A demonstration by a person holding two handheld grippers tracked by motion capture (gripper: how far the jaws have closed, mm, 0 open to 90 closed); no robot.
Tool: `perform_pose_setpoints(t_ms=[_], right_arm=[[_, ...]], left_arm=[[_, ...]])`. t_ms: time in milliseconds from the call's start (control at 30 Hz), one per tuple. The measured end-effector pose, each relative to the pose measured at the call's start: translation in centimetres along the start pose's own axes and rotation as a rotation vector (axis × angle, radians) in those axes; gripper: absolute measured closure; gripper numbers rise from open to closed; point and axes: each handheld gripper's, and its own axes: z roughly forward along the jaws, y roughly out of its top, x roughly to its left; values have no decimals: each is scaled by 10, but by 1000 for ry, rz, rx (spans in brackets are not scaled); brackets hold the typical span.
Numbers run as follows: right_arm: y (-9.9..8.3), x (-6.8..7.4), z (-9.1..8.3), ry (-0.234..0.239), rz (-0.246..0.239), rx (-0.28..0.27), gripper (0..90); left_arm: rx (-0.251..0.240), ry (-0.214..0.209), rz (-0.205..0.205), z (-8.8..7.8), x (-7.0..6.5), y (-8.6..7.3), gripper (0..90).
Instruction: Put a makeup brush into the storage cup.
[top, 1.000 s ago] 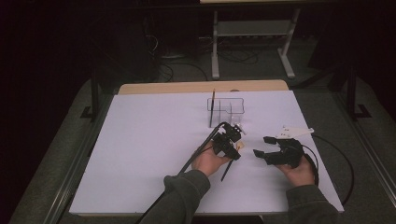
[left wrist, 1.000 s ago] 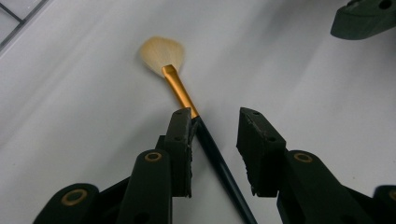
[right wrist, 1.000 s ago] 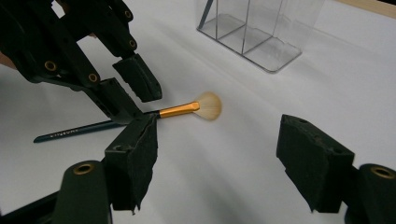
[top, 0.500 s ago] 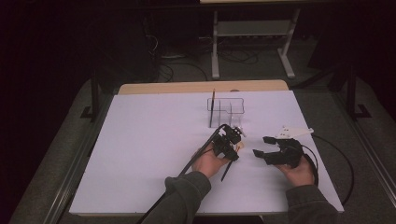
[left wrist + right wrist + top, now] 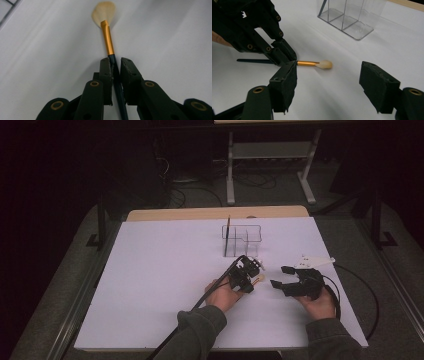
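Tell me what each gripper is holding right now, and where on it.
The left gripper is shut on the brush, on its dark handle just behind the gold collar. The right gripper is open and holds nothing.

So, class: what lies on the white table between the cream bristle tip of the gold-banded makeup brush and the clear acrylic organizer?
Nothing: in the right gripper view, bare white table separates the brush's bristle tip from the clear acrylic organizer.
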Motion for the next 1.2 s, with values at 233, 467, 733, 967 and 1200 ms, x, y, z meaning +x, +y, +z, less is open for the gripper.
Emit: perform_pose_setpoints(t_ms=[233,467,733,967,1200], right_arm=[[0,1,1,-1,-6,-1,295],[0,1,4,9,-11,9,296],[1,3,7,26,-3,19,303],[2,6,8,44,3,28,303],[3,9,9,54,-1,33,296]], left_arm=[[12,14,47,0,-3,1,830],[9,-15,35,-1,1,0,831],[-38,-67,-17,-14,16,-10,832],[-94,-85,-42,-30,20,-18,832],[-127,-94,-45,-42,27,-30,832]])
